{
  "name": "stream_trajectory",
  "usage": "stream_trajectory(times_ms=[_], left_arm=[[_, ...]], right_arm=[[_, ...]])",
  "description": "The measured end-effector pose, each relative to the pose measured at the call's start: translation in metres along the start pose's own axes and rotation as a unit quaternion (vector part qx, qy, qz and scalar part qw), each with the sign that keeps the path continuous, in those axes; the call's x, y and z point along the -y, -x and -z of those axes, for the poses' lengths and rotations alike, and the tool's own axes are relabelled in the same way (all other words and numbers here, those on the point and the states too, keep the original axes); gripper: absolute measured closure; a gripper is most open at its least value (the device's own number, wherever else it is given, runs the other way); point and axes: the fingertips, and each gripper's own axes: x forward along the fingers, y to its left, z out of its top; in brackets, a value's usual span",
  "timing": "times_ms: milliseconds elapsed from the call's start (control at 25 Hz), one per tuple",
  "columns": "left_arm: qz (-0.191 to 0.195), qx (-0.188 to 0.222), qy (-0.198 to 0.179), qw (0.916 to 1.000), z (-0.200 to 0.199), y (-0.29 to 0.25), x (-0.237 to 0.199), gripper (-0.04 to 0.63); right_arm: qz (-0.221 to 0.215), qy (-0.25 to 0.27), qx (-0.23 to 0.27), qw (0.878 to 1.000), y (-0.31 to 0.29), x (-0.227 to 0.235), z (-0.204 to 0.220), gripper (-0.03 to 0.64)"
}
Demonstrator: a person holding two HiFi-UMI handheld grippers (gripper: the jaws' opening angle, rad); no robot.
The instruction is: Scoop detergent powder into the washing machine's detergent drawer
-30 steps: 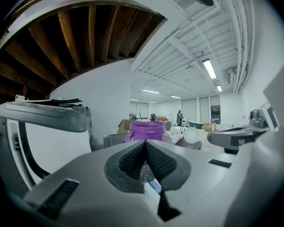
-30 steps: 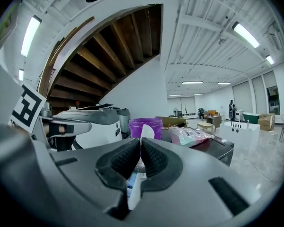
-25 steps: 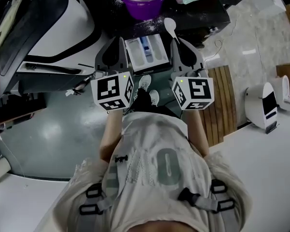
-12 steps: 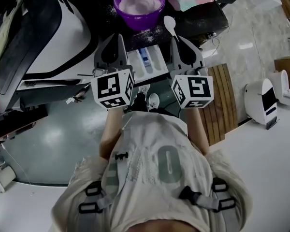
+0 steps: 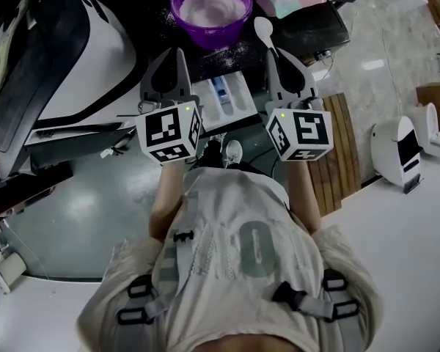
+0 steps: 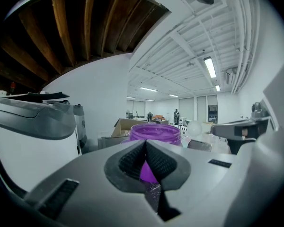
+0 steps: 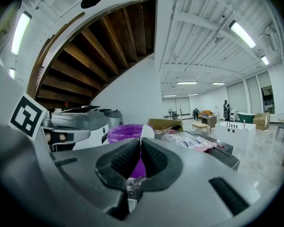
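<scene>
The right gripper is clamping its jaws tight on the handle of a white plastic spoon. The spoon's head is pointing up at 4 o'clock from the purple bowl of detergent powder on the dark surface. The left gripper is pressing its jaws together on nothing. The open detergent drawer is lying between both grippers, at 6 o'clock from the bowl.
</scene>
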Motion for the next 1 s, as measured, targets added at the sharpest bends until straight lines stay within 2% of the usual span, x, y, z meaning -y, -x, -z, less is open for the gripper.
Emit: stream_trajectory(times_ms=[240,480,600,680,760,880,1000], left_arm=[[-0.006,0.0,-0.001,1.0,-0.004,-0.009,-0.014,0.575],[-0.009,0.0,0.002,1.0,-0.004,-0.017,-0.028,0.575],[-0.008,-0.002,0.011,0.9999,-0.001,-0.023,-0.034,0.575],[-0.006,-0.004,0.022,0.9997,0.003,-0.027,-0.038,0.575],[-0.011,-0.004,0.016,0.9998,0.007,-0.031,-0.041,0.575],[-0.018,-0.003,-0.01,0.9998,0.012,-0.037,-0.046,0.575],[-0.017,-0.008,-0.011,0.9998,0.02,-0.043,-0.05,0.575]], right_arm=[[-0.035,0.07,0.009,0.997,-0.04,0.0,-0.04,0.606],[-0.087,0.149,-0.013,0.985,-0.079,-0.012,-0.066,0.606],[-0.11,0.224,-0.032,0.968,-0.097,-0.022,-0.07,0.606],[-0.118,0.292,-0.05,0.948,-0.107,-0.027,-0.066,0.606],[-0.131,0.343,-0.069,0.928,-0.116,-0.033,-0.059,0.606],[-0.16,0.364,-0.105,0.911,-0.129,-0.04,-0.046,0.606],[-0.181,0.367,-0.15,0.9,-0.143,-0.043,-0.032,0.606]])
